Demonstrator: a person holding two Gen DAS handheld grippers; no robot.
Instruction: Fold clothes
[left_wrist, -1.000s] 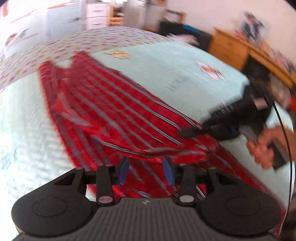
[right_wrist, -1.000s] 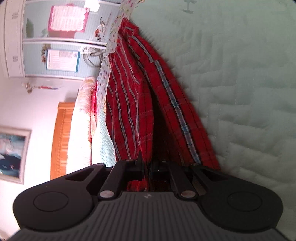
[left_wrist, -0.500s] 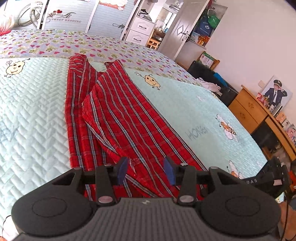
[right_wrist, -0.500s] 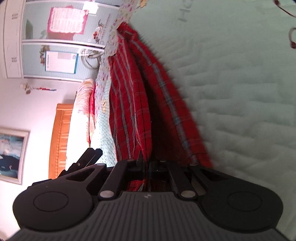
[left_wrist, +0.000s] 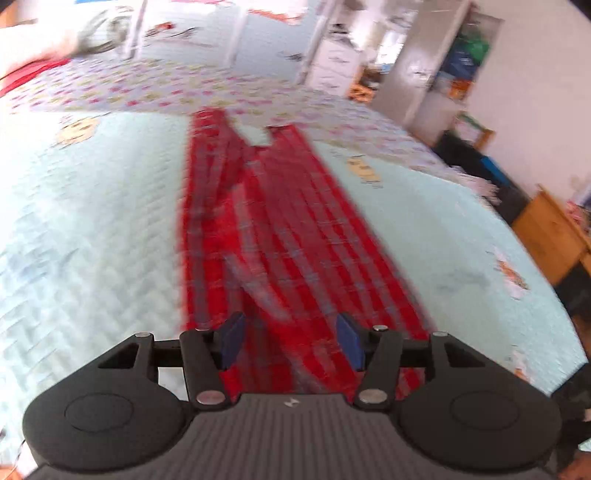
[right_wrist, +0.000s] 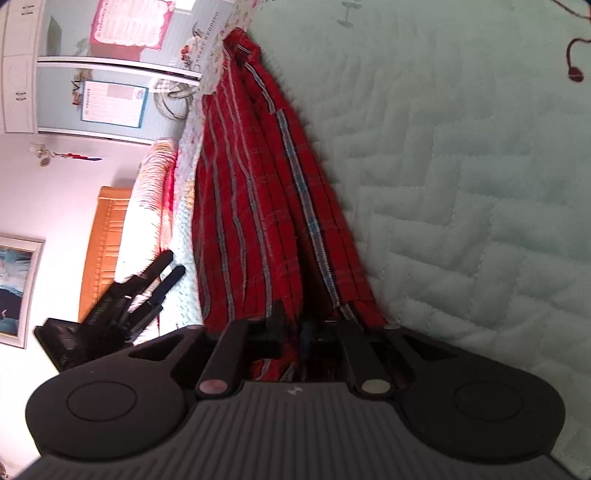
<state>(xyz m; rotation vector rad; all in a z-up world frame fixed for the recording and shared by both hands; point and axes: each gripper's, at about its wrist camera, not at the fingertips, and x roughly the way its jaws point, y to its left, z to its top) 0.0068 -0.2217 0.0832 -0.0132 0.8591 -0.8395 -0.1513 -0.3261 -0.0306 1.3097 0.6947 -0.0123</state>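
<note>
A red plaid garment (left_wrist: 280, 229) lies in a long folded strip on the pale teal quilt (left_wrist: 92, 240) of a bed, running away from me. My left gripper (left_wrist: 291, 339) hovers over the strip's near end, its jaws opening and its blue pads (left_wrist: 232, 339) wide apart, clamping nothing. In the right wrist view the garment (right_wrist: 258, 206) runs up from my right gripper (right_wrist: 291, 328). Its jaws are opening, with a gap showing and cloth still lying between the fingers. The left gripper (right_wrist: 171, 264) shows at the left of that view, beside the cloth.
A floral bedspread band (left_wrist: 147, 88) crosses the far end of the bed. A wooden desk (left_wrist: 554, 236) and tall cabinets (left_wrist: 424, 74) stand to the right. A wooden headboard (right_wrist: 107, 240) and pillows (right_wrist: 147, 206) lie beyond the garment. A dark cord (right_wrist: 574, 62) rests on the quilt.
My left gripper has rolled and shifted, so the garment now runs straight ahead, and its jaws have widened. My right jaws, shut on the cloth before, have parted. The left gripper has entered the right view.
</note>
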